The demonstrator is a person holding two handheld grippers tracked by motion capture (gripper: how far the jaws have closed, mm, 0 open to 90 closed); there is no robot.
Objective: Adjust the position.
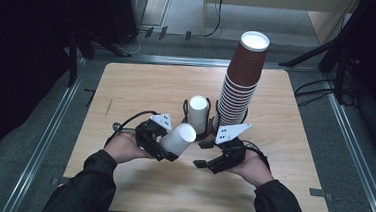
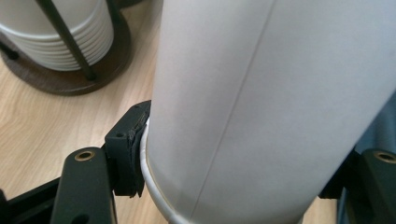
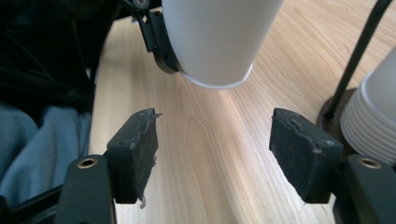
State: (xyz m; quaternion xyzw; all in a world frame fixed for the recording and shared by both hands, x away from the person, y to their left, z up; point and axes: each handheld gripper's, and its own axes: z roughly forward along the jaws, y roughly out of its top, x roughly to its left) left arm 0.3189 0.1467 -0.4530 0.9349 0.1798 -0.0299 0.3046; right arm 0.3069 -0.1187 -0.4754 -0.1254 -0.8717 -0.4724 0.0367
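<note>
Left tongs (image 1: 165, 147) are pinching a white cup (image 1: 178, 139) near its rim end, w/ the cup tipped over so it points up and toward the middle; in the left gripper view the pad is pressed right against the cup wall just above the rolled rim. Right tongs (image 1: 201, 154) sit just beside it w/ jaws spread and nothing between them, and the cup hangs right in front of them in the right gripper view. Can't say for sure, but it reads like a handoff or a two-handed fix on that one cup, maybe pulling apart cups that are stuck together. Next move imo: right tongs need to line up on the cup's free end and close gently, bc paper cups dent easily, and the left has to hold steady while that happens. Just behind the tongs there's a dark round holder (image 1: 205, 135) w/ thin wire posts, a short white stack (image 1: 198, 111) in one slot and a tall brown stack (image 1: 241, 84) in the other, leaning a bit to the right at the top. The counter (image 1: 142, 88) is light wood w/ rounded corners, otherwise bare. Around it is grey floor, metal rails on both sides, some cables, dark curtains or gear to the left, and a pale wood piece of furniture at the back.
</note>
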